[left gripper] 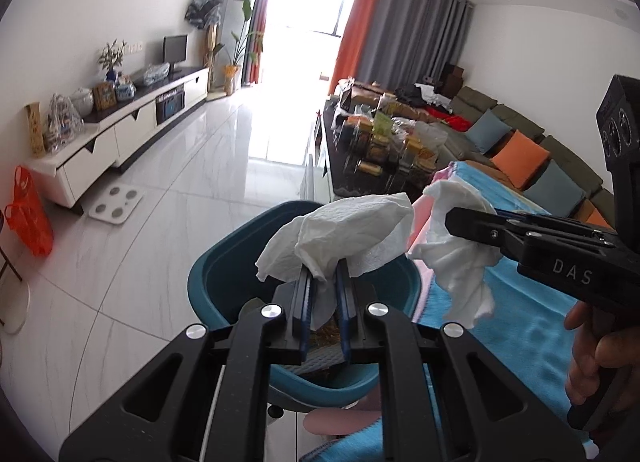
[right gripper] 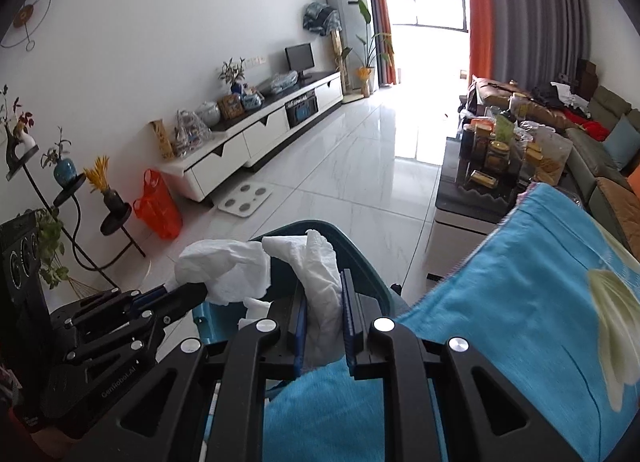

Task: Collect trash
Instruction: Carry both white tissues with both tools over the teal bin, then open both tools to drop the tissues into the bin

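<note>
Left wrist: tissue (left gripper: 352, 230) over bin (left gripper: 224, 278)

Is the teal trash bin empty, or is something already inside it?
Not empty. Under the left tongs, something brownish and patterned lies on the bottom of the teal bin. What it is, cannot tell.

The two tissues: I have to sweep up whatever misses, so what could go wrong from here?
The right gripper holds its tissue near the teal bin's rim, beside the blue blanket; released there, it may land outside. The left gripper's tissue billows wide and could catch the rim.
</note>
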`<state>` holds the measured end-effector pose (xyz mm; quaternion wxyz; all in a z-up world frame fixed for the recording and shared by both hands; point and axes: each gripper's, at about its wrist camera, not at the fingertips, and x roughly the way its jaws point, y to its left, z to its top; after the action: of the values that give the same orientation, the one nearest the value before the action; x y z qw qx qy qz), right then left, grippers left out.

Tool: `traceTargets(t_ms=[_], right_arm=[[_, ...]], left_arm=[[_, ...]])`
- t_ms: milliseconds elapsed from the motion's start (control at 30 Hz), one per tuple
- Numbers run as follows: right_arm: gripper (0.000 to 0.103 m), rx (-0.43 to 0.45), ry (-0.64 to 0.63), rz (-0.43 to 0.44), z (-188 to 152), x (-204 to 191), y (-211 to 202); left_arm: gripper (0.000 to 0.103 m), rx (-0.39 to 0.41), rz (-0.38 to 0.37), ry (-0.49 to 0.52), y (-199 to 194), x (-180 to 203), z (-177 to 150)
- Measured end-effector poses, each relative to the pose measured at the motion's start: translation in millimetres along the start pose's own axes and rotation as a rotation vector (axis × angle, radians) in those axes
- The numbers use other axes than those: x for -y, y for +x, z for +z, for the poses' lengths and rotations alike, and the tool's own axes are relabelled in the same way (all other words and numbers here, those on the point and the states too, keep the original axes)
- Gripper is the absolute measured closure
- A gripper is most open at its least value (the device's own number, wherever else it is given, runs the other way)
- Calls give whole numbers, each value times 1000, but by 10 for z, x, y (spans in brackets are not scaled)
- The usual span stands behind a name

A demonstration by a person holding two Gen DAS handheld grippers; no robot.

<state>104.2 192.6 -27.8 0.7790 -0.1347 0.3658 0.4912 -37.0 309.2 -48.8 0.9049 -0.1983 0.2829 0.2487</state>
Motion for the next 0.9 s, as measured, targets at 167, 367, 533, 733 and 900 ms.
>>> traceTargets(t_ms=[167,367,533,733,900], right_arm=[[89,-48,-15,3,35,-35,232],[89,-118,-31,-1,75,-53,483],[86,-163,-57,-10,89,-98,642],[84,-189,-58,-21,81,-112,736],[67,-185,-46,-30,87,-100,739]], left_arm=[[91,-37,2,-23,284,-43,-11],[91,-79,0,-55,563,-78,-99],[90,-120,10,-66,811,-159,-123],[84,-141,19,-69,997,-167,-159],[63,-129,46,-78,1045,-182,-147]])
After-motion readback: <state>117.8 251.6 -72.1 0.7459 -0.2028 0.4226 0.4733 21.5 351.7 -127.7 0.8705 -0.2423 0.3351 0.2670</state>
